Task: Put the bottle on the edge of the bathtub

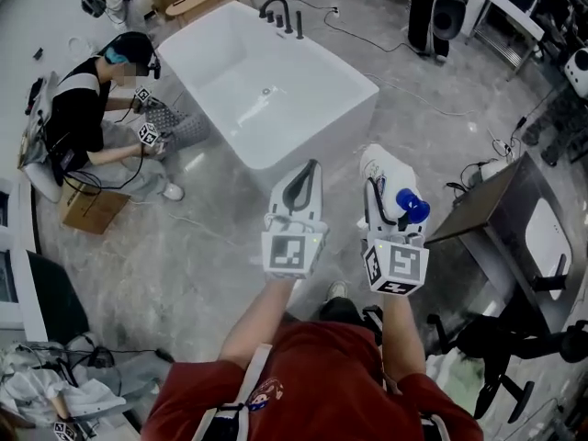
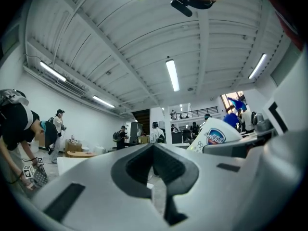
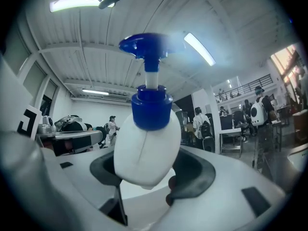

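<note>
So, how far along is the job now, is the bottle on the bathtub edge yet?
Done: the bottle is picked up; the right tool is clamped on its white body. In hand: it is held upright in the air, short of the bathtub. Remaining: reach the tub and set it on the rim, which shows no bottle. The left tool is shut and empty.

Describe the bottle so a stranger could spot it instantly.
Find the white bathtub mid-floor; just this side of it are two grippers. The bottle is clamped in the right gripper: white, blue pump top, whereas the left gripper is empty.
</note>
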Motion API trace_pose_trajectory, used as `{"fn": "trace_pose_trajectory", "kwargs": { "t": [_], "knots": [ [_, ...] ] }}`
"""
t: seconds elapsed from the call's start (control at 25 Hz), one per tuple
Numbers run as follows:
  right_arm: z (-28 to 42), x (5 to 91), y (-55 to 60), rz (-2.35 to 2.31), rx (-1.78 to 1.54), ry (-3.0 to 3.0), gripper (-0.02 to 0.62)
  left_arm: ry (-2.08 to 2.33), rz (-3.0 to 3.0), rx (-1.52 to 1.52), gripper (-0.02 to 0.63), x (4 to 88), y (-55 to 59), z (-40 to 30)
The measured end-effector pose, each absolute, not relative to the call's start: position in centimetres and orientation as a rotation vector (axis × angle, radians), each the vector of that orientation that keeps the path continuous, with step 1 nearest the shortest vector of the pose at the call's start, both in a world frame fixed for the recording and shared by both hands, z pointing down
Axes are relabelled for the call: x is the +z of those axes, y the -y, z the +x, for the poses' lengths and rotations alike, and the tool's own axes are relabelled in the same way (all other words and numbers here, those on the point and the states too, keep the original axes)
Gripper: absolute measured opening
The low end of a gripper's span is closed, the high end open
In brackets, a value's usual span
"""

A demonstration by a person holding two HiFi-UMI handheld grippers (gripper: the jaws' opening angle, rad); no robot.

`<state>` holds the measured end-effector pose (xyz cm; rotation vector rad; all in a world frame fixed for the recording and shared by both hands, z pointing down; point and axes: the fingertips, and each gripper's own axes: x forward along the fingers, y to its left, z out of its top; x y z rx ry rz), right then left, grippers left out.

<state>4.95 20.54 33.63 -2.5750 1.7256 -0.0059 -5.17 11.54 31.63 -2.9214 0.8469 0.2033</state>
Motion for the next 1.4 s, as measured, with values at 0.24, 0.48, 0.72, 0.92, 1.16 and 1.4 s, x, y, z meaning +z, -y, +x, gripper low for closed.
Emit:
{"fn": "trace_pose_trajectory", "kwargs": {
  "t": [0.24,0.48,0.72,0.92,1.16,1.4],
  "knots": [
    [8.5,33.5,-19.2,-2.557,0.001,-1.762,0.270,-0.868,-2.925,0.189,0.015,31.8,-10.5,-1.6],
    [11.4,33.6,-20.4,-2.526,-0.012,-1.807,0.270,-0.928,-2.924,0.175,0.015,31.2,-12.3,1.2],
    [13.5,33.8,-20.1,-2.513,-0.018,-1.810,0.270,-0.934,-2.903,0.184,0.015,31.0,-12.1,3.3],
    [14.7,33.9,-18.8,-2.503,-0.019,-1.817,0.270,-0.936,-2.890,0.185,0.015,30.9,-11.1,4.5],
    [16.0,33.8,-17.3,-2.511,0.007,-1.812,0.270,-0.921,-2.888,0.206,0.015,31.0,-9.8,5.9],
    [18.4,34.1,-14.4,-2.524,0.019,-1.810,0.270,-0.912,-2.883,0.226,0.015,31.1,-6.9,8.3]
  ]
}}
